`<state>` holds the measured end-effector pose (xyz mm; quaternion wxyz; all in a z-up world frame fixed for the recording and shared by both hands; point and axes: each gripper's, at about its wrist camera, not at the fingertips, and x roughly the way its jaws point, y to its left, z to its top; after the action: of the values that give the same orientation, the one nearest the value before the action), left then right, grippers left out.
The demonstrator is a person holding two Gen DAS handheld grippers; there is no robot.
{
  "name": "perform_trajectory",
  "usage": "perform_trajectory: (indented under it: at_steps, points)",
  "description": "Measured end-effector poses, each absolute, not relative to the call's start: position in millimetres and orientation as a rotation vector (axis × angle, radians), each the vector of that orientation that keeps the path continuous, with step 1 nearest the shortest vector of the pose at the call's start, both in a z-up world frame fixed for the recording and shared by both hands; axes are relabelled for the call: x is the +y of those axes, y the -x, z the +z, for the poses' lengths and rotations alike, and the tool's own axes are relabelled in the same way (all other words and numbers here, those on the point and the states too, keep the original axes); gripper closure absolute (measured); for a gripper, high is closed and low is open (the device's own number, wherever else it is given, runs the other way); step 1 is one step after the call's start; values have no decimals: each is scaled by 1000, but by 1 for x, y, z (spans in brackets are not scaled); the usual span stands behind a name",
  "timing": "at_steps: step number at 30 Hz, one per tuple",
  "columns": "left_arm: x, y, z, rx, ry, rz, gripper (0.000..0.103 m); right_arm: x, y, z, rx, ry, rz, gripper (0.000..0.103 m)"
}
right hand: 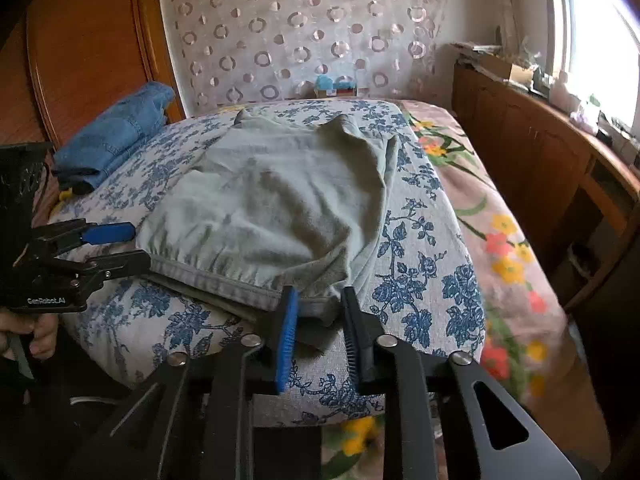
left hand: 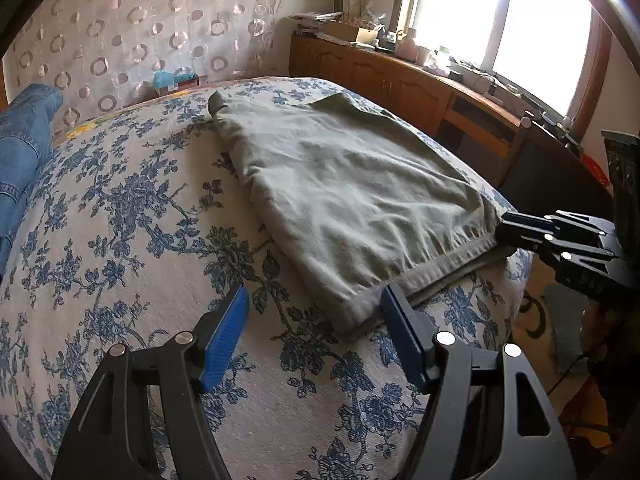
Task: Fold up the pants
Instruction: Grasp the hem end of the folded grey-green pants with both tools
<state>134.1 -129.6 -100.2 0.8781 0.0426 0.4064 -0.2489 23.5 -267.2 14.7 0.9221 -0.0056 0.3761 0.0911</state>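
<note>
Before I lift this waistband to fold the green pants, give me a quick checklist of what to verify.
1. Right gripper shut on one waistband corner of the pants: ok.
2. Left gripper gripping the other corner: not ok, jaws open with the corner between them.
3. Both cloth layers caught on the right: cannot tell.
4. Jeans apart from the pants: ok.
5. Nothing lying on the pants: ok.

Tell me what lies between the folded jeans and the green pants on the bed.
Only bare blue-flowered bedcover lies between the folded jeans and the green pants; nothing else sits in that stretch. The right wrist view shows it best.
</note>
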Motion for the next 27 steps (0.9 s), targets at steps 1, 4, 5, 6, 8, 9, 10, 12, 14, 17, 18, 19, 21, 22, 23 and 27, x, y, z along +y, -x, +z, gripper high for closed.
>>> perform_trajectory:
  at_steps: [1, 4, 5, 6, 8, 9, 10, 12, 14, 17, 18, 19, 21, 22, 23, 27]
  points:
    - [-130, -133, -101, 846, -89, -518, 33, -268, -24, 15, 772, 14, 190, 91]
    - [-131, -131, -100, 845, -92, -513, 33, -270, -22, 19, 753, 11, 199, 94]
    - [-131, -130, -100, 845, -91, -511, 33, -270, -21, 20, 743, 8, 199, 95]
    - [-131, -128, -99, 843, -90, -509, 33, -267, -20, 21, 737, 9, 203, 96]
    - [-131, -126, -95, 830, -87, -509, 33, -266, -16, 25, 721, 14, 205, 96]
    - [-131, -124, -93, 822, -86, -509, 33, -267, -14, 28, 715, 15, 205, 96]
    - [-130, -122, -91, 814, -85, -509, 33, -266, -11, 27, 713, 17, 208, 96]
    - [-129, -119, -87, 801, -82, -510, 33, -266, -6, 24, 718, 23, 206, 96]
    - [-127, -117, -85, 792, -80, -502, 33, -267, -2, 18, 728, 25, 198, 96]
    - [-124, -118, -84, 788, -75, -492, 33, -268, -1, 12, 740, 18, 180, 95]
    - [-124, -118, -84, 791, -75, -487, 33, -270, 0, 11, 741, 6, 182, 95]
    - [-123, -118, -84, 792, -75, -484, 33, -272, 0, 11, 740, -6, 181, 95]
    - [-122, -120, -83, 793, -68, -479, 33, -273, -1, 12, 744, -6, 157, 90]
    - [-122, -121, -82, 792, -68, -477, 33, -274, -3, 14, 742, -6, 145, 88]
    - [-122, -121, -81, 788, -69, -475, 33, -274, -3, 16, 733, -14, 144, 88]
    - [-122, -122, -78, 776, -63, -471, 33, -276, -6, 17, 722, -42, 127, 73]
